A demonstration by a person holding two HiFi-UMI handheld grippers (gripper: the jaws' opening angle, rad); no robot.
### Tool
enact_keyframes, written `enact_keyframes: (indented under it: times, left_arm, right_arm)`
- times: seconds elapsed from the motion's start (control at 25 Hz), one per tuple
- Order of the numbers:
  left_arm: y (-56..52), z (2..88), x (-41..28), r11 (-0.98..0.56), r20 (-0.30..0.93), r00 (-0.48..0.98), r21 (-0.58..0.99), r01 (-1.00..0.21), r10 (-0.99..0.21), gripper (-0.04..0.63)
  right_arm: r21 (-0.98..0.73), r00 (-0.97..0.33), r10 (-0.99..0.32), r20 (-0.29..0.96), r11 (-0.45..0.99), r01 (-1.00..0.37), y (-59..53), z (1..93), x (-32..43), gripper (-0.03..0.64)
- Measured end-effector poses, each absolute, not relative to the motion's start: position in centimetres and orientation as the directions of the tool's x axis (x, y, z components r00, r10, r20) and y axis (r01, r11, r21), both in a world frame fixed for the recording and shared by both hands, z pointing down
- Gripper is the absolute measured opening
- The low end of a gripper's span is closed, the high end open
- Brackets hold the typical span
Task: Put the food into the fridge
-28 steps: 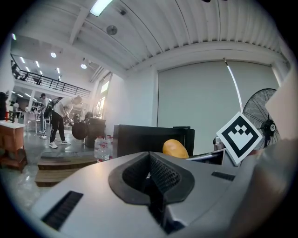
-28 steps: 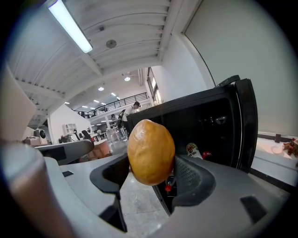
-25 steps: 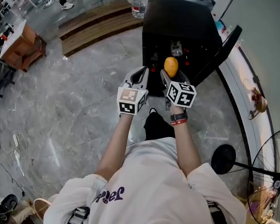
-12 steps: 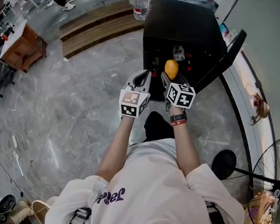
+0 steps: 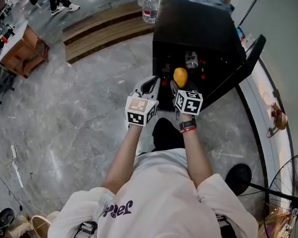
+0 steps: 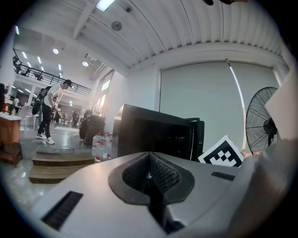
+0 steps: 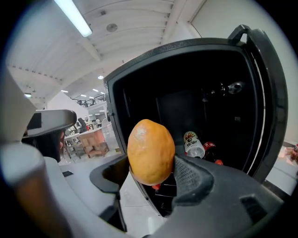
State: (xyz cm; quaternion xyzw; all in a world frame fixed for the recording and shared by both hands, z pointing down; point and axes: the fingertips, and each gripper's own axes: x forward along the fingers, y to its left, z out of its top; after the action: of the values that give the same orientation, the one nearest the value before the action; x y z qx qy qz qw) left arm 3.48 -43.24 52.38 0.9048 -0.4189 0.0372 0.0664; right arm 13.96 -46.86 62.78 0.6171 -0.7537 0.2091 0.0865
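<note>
A small black fridge [image 5: 197,30] stands on the floor with its door [image 5: 244,59] swung open to the right. My right gripper [image 5: 178,82] is shut on an orange-yellow fruit [image 5: 180,76], held upright just in front of the fridge opening [image 7: 186,116]. In the right gripper view the fruit [image 7: 151,152] sits pinched between the pads, with bottles [image 7: 193,145] lying inside the fridge behind it. My left gripper [image 5: 148,85] is beside it on the left, shut with nothing in it. In the left gripper view its jaws [image 6: 151,179] meet, and the fridge [image 6: 153,135] is ahead.
Water bottles [image 5: 149,5] stand by a wooden step [image 5: 102,27] left of the fridge. A standing fan [image 5: 286,198] is at the right, near a white ledge [image 5: 263,107]. A wooden cabinet [image 5: 23,49] and a person [image 6: 51,109] are far left. The floor is grey marble [image 5: 77,120].
Both grippers have sunk and moved closer to the fridge opening. The fruit stays held in the right gripper; the left stays shut.
</note>
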Motion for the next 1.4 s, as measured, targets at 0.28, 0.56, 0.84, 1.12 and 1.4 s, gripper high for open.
enact_keyframes:
  times: [0.28, 0.56, 0.84, 1.12, 1.4]
  left_arm:
    - [-44.6, 53.7, 4.3, -0.657, 0.122, 0.663, 0.093, -0.748, -0.738, 0.017]
    - [-46.2, 55.5, 4.3, -0.651, 0.125, 0.657, 0.094, -0.753, -0.743, 0.017]
    - [-47.2, 56.5, 3.9, -0.651, 0.117, 0.660, 0.111, -0.751, -0.742, 0.017]
    - [-47.8, 58.3, 4.2, -0.655, 0.127, 0.665, 0.118, -0.747, -0.736, 0.017]
    - [-48.0, 59.3, 4.7, -0.659, 0.132, 0.670, 0.118, -0.743, -0.731, 0.017]
  right_arm:
    - [-0.208, -0.237, -0.877, 0.418, 0.162, -0.965, -49.9, 65.6, 13.8, 0.311]
    - [-0.198, -0.246, -0.865, 0.438, 0.174, -0.965, -53.4, 68.0, 13.8, 0.311]
    - [-0.182, -0.243, -0.845, 0.477, 0.175, -0.967, -55.8, 70.6, 13.9, 0.313]
    - [-0.166, -0.226, -0.830, 0.510, 0.163, -0.973, -57.6, 73.2, 14.6, 0.313]
    - [-0.157, -0.228, -0.809, 0.541, 0.169, -0.973, -59.3, 75.5, 15.1, 0.314]
